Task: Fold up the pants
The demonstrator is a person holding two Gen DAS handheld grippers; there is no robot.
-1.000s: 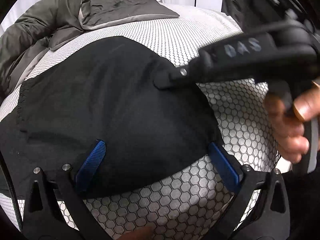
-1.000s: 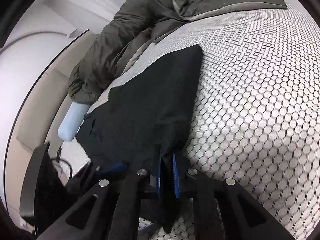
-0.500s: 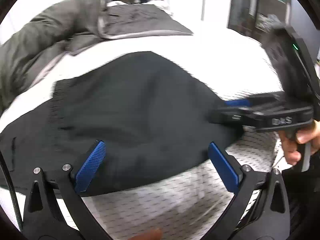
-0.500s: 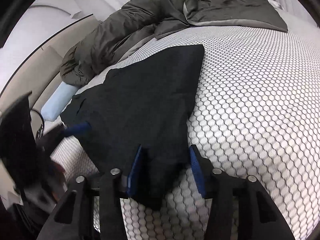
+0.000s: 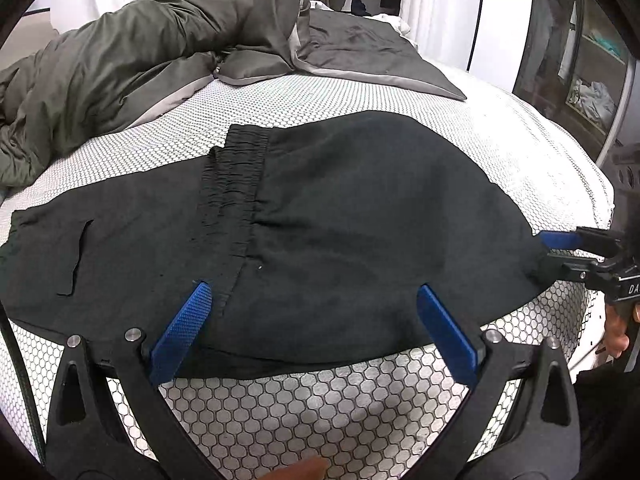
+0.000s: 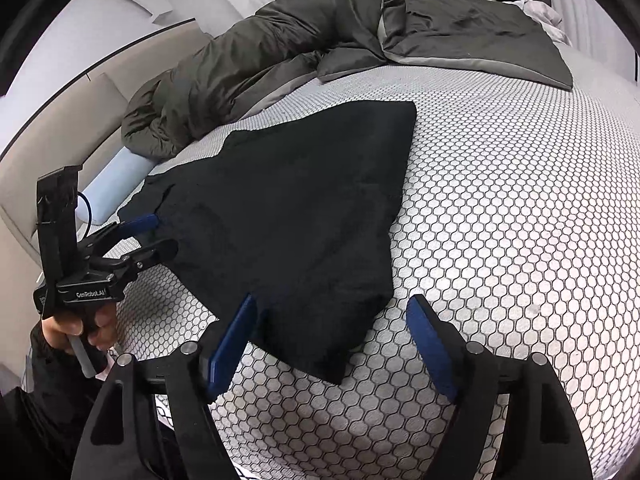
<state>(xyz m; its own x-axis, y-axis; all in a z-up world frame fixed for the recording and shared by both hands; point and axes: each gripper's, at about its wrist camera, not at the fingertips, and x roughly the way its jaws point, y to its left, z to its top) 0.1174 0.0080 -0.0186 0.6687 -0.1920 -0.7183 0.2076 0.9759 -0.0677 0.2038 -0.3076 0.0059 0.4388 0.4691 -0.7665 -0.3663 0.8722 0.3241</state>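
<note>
The black pants [image 5: 340, 216] lie folded over on the bed's honeycomb mattress cover [image 5: 320, 408], with the elastic waistband [image 5: 236, 192] showing mid-cloth. They also show in the right wrist view [image 6: 296, 216]. My left gripper [image 5: 316, 312] is open over the near edge of the cloth and holds nothing. It also shows at the left in the right wrist view [image 6: 156, 232]. My right gripper [image 6: 332, 328] is open over the pants' near corner and holds nothing. It shows at the right edge of the left wrist view [image 5: 548, 250].
A rumpled olive-grey duvet [image 5: 160, 60] lies across the far side of the bed. A pale blue bolster [image 6: 116, 184] rests by the beige headboard [image 6: 60, 120]. A glass-fronted cabinet [image 5: 580, 60] stands at the far right. Bare mattress cover [image 6: 520, 200] spreads right of the pants.
The right gripper was shut on the pants' edge, then opened and let go. Both grippers have drawn back toward the near edge of the bed. The cloth now lies flat.
</note>
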